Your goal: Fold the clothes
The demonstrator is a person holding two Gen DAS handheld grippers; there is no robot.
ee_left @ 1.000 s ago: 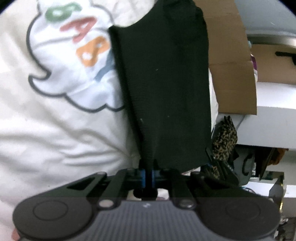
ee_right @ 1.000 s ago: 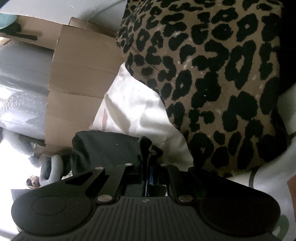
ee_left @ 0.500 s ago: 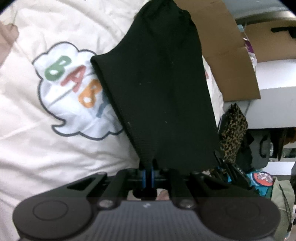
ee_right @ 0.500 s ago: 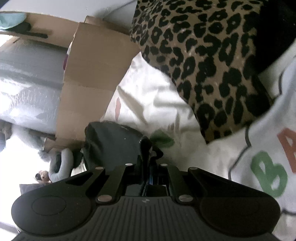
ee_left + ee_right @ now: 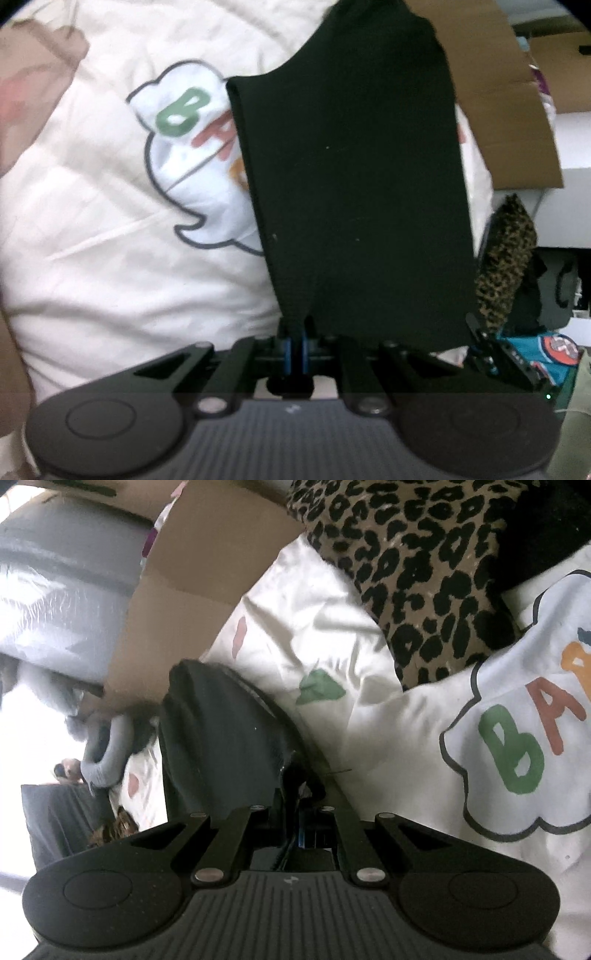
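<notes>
A black garment [image 5: 354, 192] hangs stretched in front of the left wrist camera, its near edge pinched in my left gripper [image 5: 295, 332], which is shut on it. In the right wrist view the same black garment [image 5: 218, 734] bunches to the left, and my right gripper [image 5: 295, 779] is shut on another edge of it. Beneath lies a cream bedsheet [image 5: 110, 240] printed with a cloud and coloured letters [image 5: 517, 746]. The far end of the black garment runs out of the top of the left view.
A leopard-print garment [image 5: 417, 579] lies on the sheet at the upper right of the right view, a dark cloth beyond it. A cardboard box [image 5: 192, 576] stands beside the bed. Grey bags and clutter [image 5: 546, 295] sit past the bed edge.
Both grippers have lifted and swung with the black garment. More of the lettered cloud shows in the right view, and the leopard-print garment has slid toward the upper right.
</notes>
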